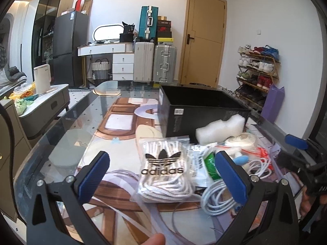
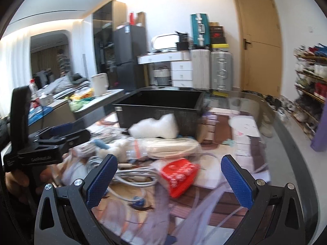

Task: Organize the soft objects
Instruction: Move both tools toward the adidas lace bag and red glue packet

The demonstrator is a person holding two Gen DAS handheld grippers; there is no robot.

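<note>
A pile of soft items lies on the glass table before a black box (image 1: 196, 106) (image 2: 159, 104). My left gripper (image 1: 161, 163) stands open, its fingers either side of a clear adidas bag of white laces (image 1: 165, 169). White foam (image 1: 220, 129) (image 2: 155, 127) leans on the box front. A coiled white cable (image 1: 216, 198) (image 2: 132, 175) and a bag of cream cord (image 2: 169, 147) lie nearby. My right gripper (image 2: 169, 163) hangs open above a red packet (image 2: 177, 175), touching nothing. The right view is blurred.
A grey side table (image 1: 51, 100) with a white kettle (image 1: 41, 78) stands left of the glass table. Suitcases (image 1: 155, 63), a dresser and a wooden door (image 1: 202, 40) are behind. A shoe rack (image 1: 257, 71) and a purple bag (image 1: 272, 104) are at the right.
</note>
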